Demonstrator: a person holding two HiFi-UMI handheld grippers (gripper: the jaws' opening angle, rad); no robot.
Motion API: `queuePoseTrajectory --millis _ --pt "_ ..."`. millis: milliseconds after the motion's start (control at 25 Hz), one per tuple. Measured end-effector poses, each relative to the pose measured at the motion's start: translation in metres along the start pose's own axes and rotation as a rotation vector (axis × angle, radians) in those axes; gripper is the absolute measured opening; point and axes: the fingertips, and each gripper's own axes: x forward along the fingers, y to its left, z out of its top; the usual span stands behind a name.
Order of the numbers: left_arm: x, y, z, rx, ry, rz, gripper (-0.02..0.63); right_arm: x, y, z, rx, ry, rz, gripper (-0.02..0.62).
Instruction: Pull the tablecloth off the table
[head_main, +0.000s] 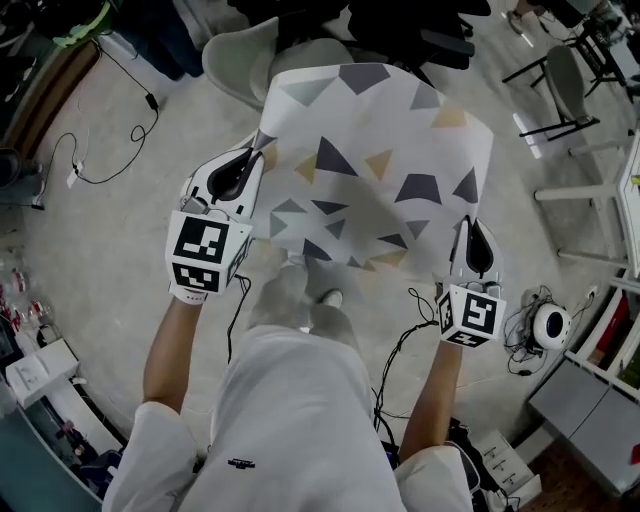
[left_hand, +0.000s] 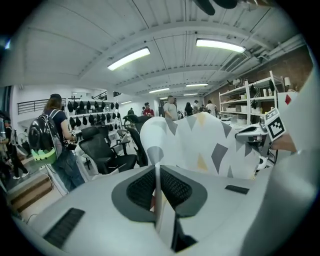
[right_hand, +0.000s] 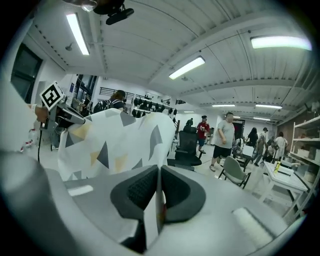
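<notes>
Left claw (head_main: 260, 148): white moulded shell, dark oval recess on top. Black mesh-textured pads (left_hand: 142, 189) set in dark grey surround. Rear cube (head_main: 208, 252) white, with black square markers on its faces. Right claw (head_main: 469, 224): same white shell, with matching marker cube (head_main: 472, 315). Thin black cable (head_main: 236, 310) below each cube. Person: white short-sleeved top (head_main: 300, 420), small dark logo (head_main: 240, 463) on front, pale grey trousers (head_main: 285, 298), white shoe (head_main: 331, 298).

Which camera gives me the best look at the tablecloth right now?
The head view: nearly the whole tablecloth is spread between the left tool and right tool, each shut on a corner. Each gripper view shows only its own pinched edge and a bulging part of the cloth beyond.
</notes>
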Motion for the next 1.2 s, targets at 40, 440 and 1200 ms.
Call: queuePoseTrajectory --millis 40,440,1200 --pt "-0.013 -0.004 0.000 -0.007 -0.003 0.012 0.034 -0.010 0.003 0.002 0.004 -0.010 0.010 0.029" --pt "-0.096 -0.039 0.008 -0.017 -0.047 0.103 0.031 -0.074 0.008 0.024 -0.003 -0.080 0.045 0.029" --pt "-0.209 -0.049 0.025 -0.021 -0.105 0.104 0.031 -0.172 0.039 0.058 0.041 -0.111 0.017 0.029"
